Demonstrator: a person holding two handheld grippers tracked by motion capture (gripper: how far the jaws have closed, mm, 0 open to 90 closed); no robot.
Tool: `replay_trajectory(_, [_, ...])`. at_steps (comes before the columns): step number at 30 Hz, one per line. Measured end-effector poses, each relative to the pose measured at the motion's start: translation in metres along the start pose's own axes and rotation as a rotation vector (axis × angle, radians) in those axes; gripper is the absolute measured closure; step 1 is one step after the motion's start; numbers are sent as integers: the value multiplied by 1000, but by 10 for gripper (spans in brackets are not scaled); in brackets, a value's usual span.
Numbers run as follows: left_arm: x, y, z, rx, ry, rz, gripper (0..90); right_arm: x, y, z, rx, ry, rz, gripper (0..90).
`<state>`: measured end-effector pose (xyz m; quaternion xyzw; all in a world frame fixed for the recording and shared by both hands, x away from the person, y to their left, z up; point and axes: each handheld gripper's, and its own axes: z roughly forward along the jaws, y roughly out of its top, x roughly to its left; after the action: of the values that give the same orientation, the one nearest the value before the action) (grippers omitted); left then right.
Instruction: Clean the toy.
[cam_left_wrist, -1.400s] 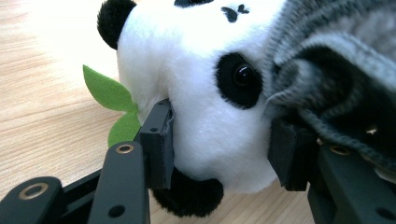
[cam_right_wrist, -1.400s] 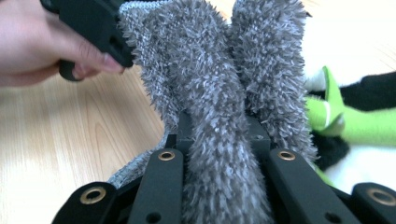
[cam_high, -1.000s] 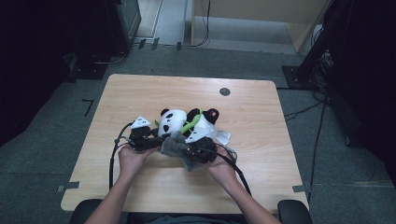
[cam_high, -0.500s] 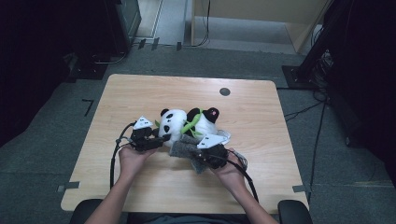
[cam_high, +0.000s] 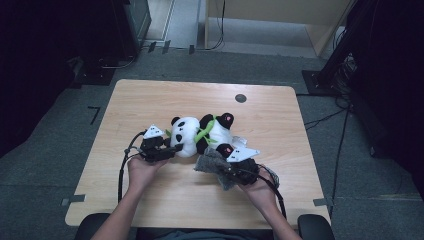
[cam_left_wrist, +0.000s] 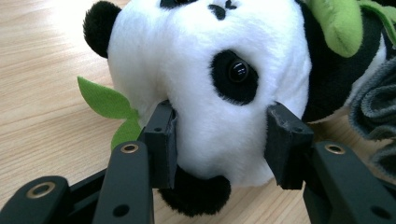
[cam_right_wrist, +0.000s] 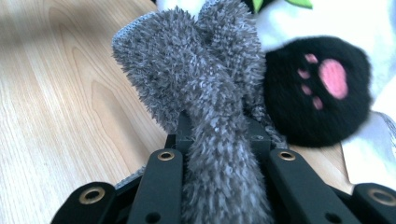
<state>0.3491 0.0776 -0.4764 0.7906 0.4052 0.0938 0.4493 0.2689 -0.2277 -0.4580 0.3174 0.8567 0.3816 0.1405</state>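
The left gripper has its fingers clenched on the white head of a plush panda, the pads sunk into the fur on either side of the face, while the right gripper pinches a bunched fold of a grey fuzzy cloth tight between its fingers. Seen from above, the plush panda lies on its side near the middle of the desk, head toward the left edge, and the cloth rests against its lower body on the side nearest the person, with the left gripper at the head and the right gripper on the cloth. Both things look light, soft and yielding: the toy squashes under the grip and is probably best held by the head or body rather than by its thin green felt leaf, and the cloth will likely sag and trail, so a gathered fold is the surest hold. The panda's underside, its far limbs and most of the cloth's spread are hidden; a white scrap beside the black paw with its pink pad cannot be identified.
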Motion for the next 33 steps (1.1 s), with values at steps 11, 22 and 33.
replay_trajectory(11, [0,0,0,-2,1,-10,512,1,-7,-10,-6,12,12,752])
replay_trajectory(22, [-1,0,0,-3,5,-15,511,12,33,-7,-118,93,17,753])
replay_trajectory(33, [-1,-1,0,-8,4,-18,504,1,88,15,-166,53,48,753])
